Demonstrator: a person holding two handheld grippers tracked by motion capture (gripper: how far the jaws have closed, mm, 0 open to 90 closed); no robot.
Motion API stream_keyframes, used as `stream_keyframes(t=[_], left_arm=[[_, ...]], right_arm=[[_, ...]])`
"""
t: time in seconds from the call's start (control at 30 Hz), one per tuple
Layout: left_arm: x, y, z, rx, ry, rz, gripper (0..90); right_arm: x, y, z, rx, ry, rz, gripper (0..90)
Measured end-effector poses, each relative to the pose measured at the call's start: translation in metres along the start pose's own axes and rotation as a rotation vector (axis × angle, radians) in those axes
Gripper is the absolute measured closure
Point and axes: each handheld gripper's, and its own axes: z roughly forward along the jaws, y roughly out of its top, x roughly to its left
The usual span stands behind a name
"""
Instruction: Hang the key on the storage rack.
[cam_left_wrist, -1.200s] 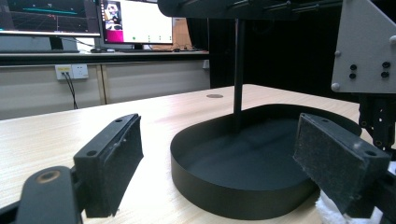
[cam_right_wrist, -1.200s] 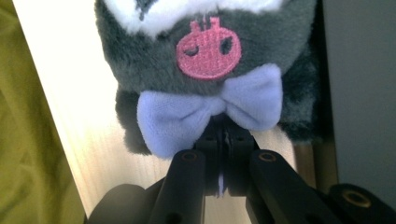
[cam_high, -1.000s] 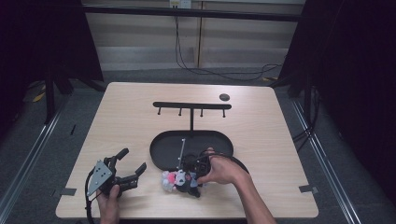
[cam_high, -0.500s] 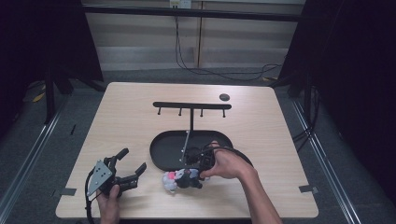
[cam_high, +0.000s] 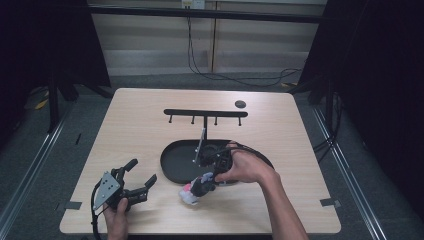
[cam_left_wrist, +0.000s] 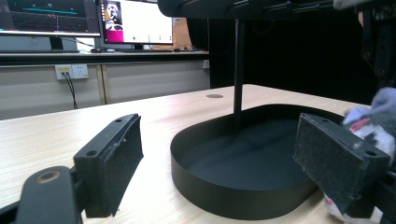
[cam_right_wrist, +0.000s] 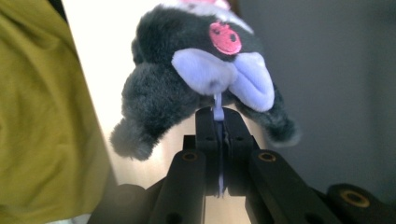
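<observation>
My right gripper (cam_right_wrist: 223, 140) is clenched on the thin loop (cam_right_wrist: 218, 108) of the plush toy (cam_high: 195, 190), lifting it near the table's (cam_high: 150, 120) front edge, probably to hang it on the hook stand (cam_high: 205, 113). My left gripper (cam_high: 136, 181) waits, released, by the front-left corner.

high view: overhead, looks fwd/down on whole table (cam_high: 150, 120). left gripper view: low, across black tray (cam_left_wrist: 224, 196), also in high view. right gripper view: v. close on plush toy (cam_right_wrist: 196, 70).
</observation>
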Motion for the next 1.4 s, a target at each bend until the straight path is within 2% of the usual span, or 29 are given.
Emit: stream_keyframes(t=[0.1, 0.5, 0.57, 0.9, 0.97, 1.17, 1.3, 1.4], left_arm=[[0.0, 0.0, 0.0, 0.0, 0.0, 0.0, 15.2], [0.0, 0.0, 0.0, 0.0, 0.0, 0.0, 15.2], [0.0, 0.0, 0.0, 0.0, 0.0, 0.0, 15.2], [0.0, 0.0, 0.0, 0.0, 0.0, 0.0, 15.2], [0.0, 0.0, 0.0, 0.0, 0.0, 0.0, 15.2], [0.0, 0.0, 0.0, 0.0, 0.0, 0.0, 15.2], [0.0, 0.0, 0.0, 0.0, 0.0, 0.001, 15.1], [0.0, 0.0, 0.0, 0.001, 0.0, 0.0, 15.1]], right_arm=[[0.001, 0.0, -0.006, -0.016, -0.003, -0.01, 87.0], [0.009, 0.012, -0.027, 0.013, -0.022, -0.053, 87.0], [0.009, 0.015, -0.031, 0.007, -0.021, -0.067, 87.0], [0.005, 0.024, -0.038, 0.003, -0.024, -0.076, 87.0], [0.005, 0.026, -0.041, -0.011, -0.025, -0.089, 87.0], [0.0, 0.031, -0.051, -0.015, -0.015, -0.089, 87.0], [-0.004, 0.035, -0.061, -0.006, -0.044, -0.092, 87.0], [-0.006, 0.039, -0.067, -0.012, -0.048, -0.094, 87.0]])
